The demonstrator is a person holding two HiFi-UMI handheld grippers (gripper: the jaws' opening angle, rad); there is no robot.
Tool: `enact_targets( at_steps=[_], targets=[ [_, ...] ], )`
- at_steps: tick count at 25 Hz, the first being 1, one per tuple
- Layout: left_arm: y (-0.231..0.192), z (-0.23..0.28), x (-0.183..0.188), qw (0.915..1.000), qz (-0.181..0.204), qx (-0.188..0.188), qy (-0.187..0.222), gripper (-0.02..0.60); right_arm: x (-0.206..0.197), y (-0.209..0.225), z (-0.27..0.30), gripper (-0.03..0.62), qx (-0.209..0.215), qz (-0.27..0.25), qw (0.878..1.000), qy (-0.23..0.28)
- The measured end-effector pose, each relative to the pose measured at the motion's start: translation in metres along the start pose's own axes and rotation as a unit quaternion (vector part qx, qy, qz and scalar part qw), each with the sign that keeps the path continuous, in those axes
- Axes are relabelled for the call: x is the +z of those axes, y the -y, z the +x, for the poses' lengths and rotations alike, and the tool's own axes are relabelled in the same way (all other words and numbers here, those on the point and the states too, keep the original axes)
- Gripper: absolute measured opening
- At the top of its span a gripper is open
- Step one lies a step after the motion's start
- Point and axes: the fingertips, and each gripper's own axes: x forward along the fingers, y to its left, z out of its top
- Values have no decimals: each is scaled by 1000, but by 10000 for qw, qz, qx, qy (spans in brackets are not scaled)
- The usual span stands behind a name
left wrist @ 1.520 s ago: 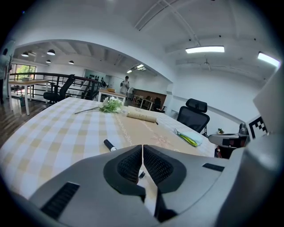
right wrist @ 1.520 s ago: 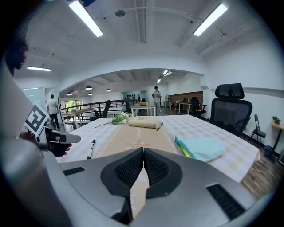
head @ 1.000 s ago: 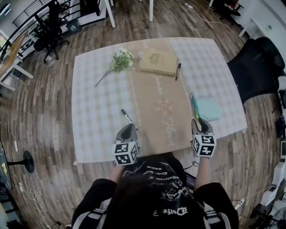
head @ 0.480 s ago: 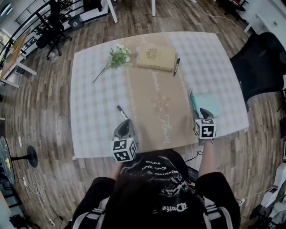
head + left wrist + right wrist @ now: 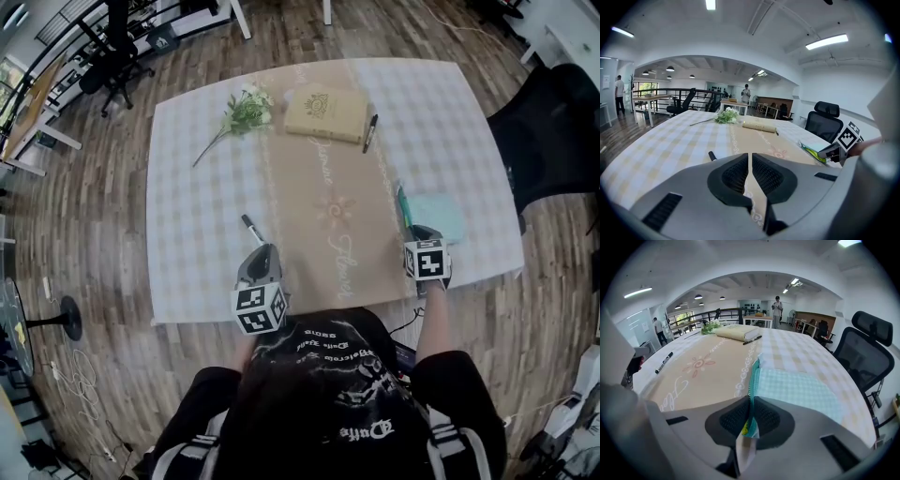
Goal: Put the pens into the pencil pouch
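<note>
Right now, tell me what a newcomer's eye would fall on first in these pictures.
The right gripper, whose jaws have just been closing, pinches the near edge of the teal checked pencil pouch at the right of the table. The left gripper is shut and empty, just short of a black marker. Far across lie a beige book, a black pen beside it and a white flower sprig.

I stand in an open-plan office: swivel chairs (image 5: 551, 131), distant desks (image 5: 761, 317), ceiling strip lights (image 5: 826, 41), plank floor (image 5: 94, 244) around my worktop (image 5: 202, 220).
</note>
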Motion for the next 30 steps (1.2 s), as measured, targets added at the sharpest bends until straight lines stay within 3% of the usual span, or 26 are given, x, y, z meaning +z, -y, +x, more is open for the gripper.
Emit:
enact_targets(
  at_steps=[9,13,19,22,30],
  targets=[
    [-6,1,-6,9998,-123,123,-129,50,16,15,-18,28,30,878,9942,614],
    [-12,4,-12,9993,-166,184,-294,111,23,16,-26,28,-66,878,9929,801],
    [-26,16,-31,9958,-232,510,-728,128,27,12,-36,28,25,1012,9897,1014],
    [-32,24,-40,9923,-350,674,-980,167,29,10,-37,28,11,915,9904,1031],
    [-46,35,-70,9789,-746,1023,-1605,187,32,14,-41,28,-15,860,9904,1086]
  ],
)
